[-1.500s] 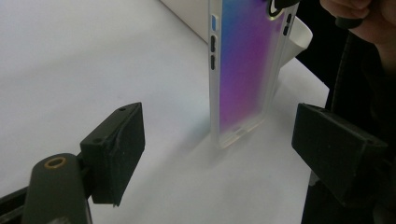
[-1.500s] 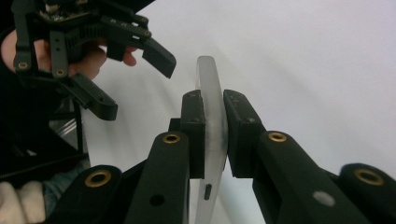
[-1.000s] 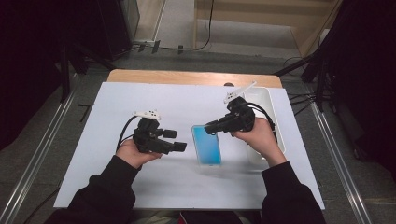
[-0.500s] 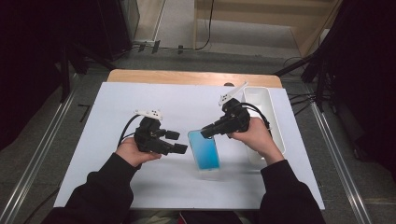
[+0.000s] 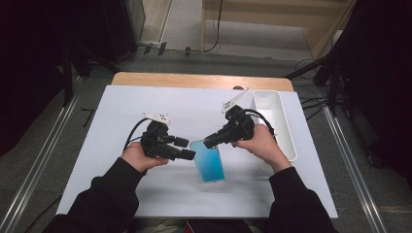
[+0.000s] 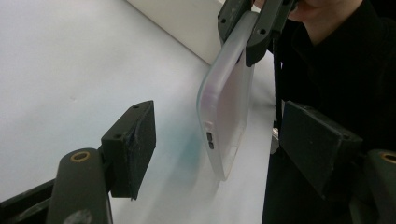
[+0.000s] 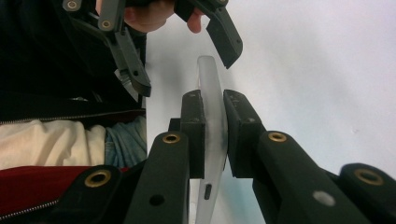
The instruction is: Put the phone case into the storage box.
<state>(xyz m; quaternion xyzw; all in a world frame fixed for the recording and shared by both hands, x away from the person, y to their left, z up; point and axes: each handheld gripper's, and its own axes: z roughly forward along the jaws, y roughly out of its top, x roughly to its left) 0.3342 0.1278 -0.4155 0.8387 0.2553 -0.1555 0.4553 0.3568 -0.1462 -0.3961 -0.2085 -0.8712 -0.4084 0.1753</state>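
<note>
A wooden tabletop (image 5: 201,80) carries a white sheet (image 5: 121,194) that covers nearly all of it, leaving a strip of bare wood at the far edge. Grey floor (image 5: 43,126) surrounds the tabletop on every side. Metal rails (image 5: 34,170) run along the floor left and right of the tabletop. Beyond its far edge, a pale wooden cabinet (image 5: 272,24) stands, with a black cable (image 5: 216,29) hanging before it. Dark equipment flanks the tabletop at both upper corners, dimly lit.
</note>
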